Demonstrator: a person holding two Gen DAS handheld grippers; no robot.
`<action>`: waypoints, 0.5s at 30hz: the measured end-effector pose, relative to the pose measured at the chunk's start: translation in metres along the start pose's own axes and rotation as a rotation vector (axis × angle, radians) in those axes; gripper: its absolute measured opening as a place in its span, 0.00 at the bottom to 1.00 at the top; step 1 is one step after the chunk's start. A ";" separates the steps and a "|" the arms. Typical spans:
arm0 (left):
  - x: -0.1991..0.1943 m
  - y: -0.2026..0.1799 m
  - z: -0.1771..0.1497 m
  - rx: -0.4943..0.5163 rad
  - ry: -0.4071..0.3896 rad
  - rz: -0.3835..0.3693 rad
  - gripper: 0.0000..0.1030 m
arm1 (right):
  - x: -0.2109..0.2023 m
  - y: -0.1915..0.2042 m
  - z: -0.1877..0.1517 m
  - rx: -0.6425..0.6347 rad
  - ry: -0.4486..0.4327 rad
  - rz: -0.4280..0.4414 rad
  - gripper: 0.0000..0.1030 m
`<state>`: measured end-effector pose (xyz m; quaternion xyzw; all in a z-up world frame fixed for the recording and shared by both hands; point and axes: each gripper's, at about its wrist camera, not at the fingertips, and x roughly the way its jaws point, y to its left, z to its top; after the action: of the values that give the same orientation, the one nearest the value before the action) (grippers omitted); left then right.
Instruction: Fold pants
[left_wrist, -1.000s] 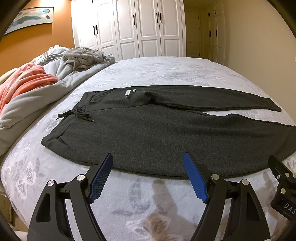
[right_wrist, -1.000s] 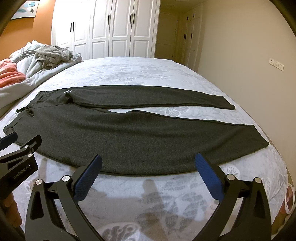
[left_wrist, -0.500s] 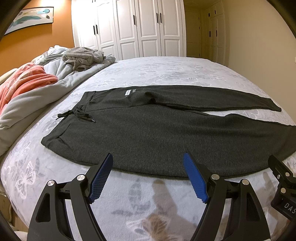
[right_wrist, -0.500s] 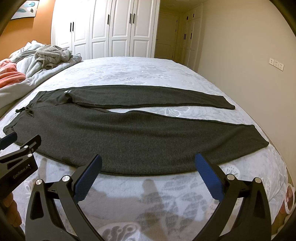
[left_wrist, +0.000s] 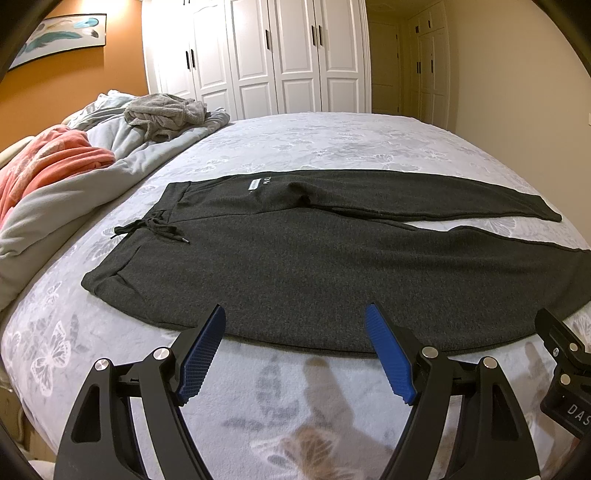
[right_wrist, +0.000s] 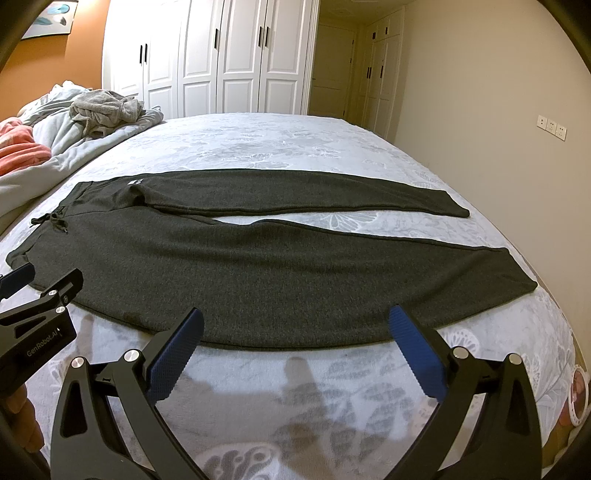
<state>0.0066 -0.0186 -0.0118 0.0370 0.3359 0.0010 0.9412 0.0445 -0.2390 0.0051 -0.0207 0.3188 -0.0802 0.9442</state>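
Two tools sit in your hands, both spread wide and holding nothing. Your left tool (left_wrist: 295, 345) hovers above the near edge of the bed (left_wrist: 332, 140), its blue pads (left_wrist: 201, 354) just short of the hem of the pants (left_wrist: 295, 258). Your right tool (right_wrist: 295, 347) hangs the same way farther along that edge, pads apart, over bare bedsheet just in front of the fabric.

You have the pants (right_wrist: 277, 273) lying flat across the patterned sheet, dark grey, with the waistband to the left and the two legs running off to the right. The near leg lies broad and smooth, its cuff close to the right side of the mattress; the far leg lies narrower behind it, with a strip of sheet showing between the two toward the cuffs. A black drawstring (left_wrist: 155, 229) is tied at the waist and trails onto the sheet, and a small white label (left_wrist: 255, 183) shows near the top of the far leg.

To your left a heap of grey bedding (left_wrist: 74, 184) is pushed up along the side of the bed, with a pink blanket (left_wrist: 44, 162) on it and a crumpled grey garment (left_wrist: 166, 114) farther back. White wardrobe doors (left_wrist: 277, 55) stand behind the bed, and a framed picture (left_wrist: 55, 37) hangs on the orange wall
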 end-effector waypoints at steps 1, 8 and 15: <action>0.000 0.000 0.000 0.000 0.000 0.001 0.73 | 0.000 0.000 0.000 0.000 0.000 0.001 0.95; 0.001 -0.001 -0.001 0.000 0.008 -0.002 0.73 | 0.001 0.000 0.000 -0.003 0.013 0.004 0.95; 0.021 0.080 0.082 -0.223 0.052 -0.203 0.77 | 0.027 -0.083 0.076 0.053 0.100 0.088 0.95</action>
<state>0.0761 0.0557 0.0436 -0.1021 0.3600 -0.0560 0.9257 0.0997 -0.3263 0.0569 0.0226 0.3641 -0.0478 0.9299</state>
